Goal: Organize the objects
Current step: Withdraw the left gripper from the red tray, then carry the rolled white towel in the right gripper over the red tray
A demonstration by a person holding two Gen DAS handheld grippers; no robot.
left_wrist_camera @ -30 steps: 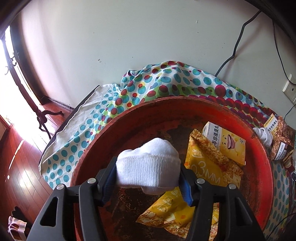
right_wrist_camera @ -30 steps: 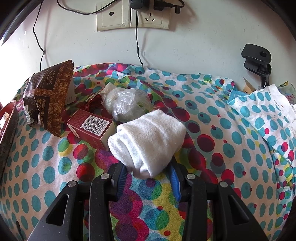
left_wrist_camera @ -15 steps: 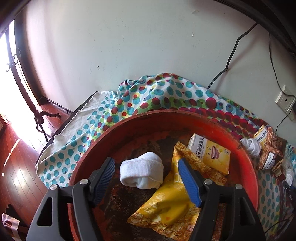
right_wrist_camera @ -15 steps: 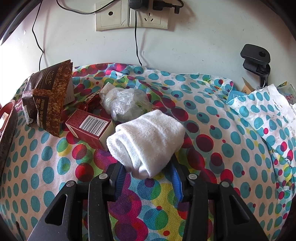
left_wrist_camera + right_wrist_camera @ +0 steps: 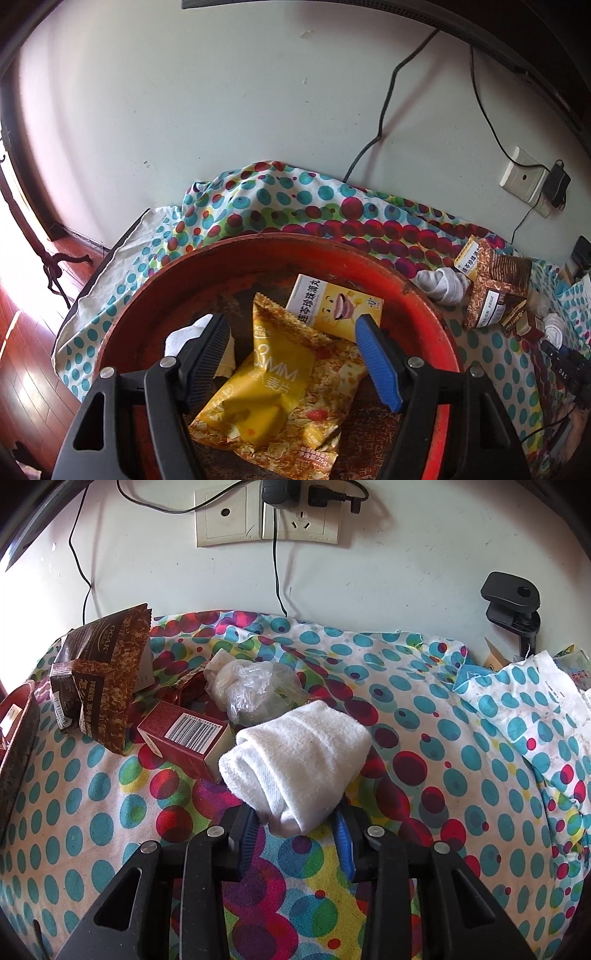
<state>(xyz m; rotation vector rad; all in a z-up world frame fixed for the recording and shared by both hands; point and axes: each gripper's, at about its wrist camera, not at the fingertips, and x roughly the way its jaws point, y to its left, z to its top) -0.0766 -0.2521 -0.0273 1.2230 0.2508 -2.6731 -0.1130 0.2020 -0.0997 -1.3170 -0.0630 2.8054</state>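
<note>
My left gripper (image 5: 291, 354) is open and empty above a round red basin (image 5: 424, 306). In the basin lie a white rolled sock (image 5: 181, 338), partly hidden behind the left finger, a yellow snack bag (image 5: 280, 384) and a yellow box (image 5: 334, 308). My right gripper (image 5: 297, 829) is shut on a rolled white sock (image 5: 299, 764), held above the dotted cloth (image 5: 424, 760). Another white sock (image 5: 443, 284) lies on the cloth just right of the basin.
Brown snack packets (image 5: 107, 675), a red box (image 5: 184, 738) and a clear plastic bag (image 5: 247, 686) lie on the cloth left of the held sock. The basin's rim (image 5: 18, 734) shows at the far left. Wall sockets (image 5: 266, 520) with cables and a black clamp (image 5: 511, 605) are behind.
My left gripper opened and dropped its white sock into the basin, then drew back and up. My right gripper kept its sock and barely moved.
</note>
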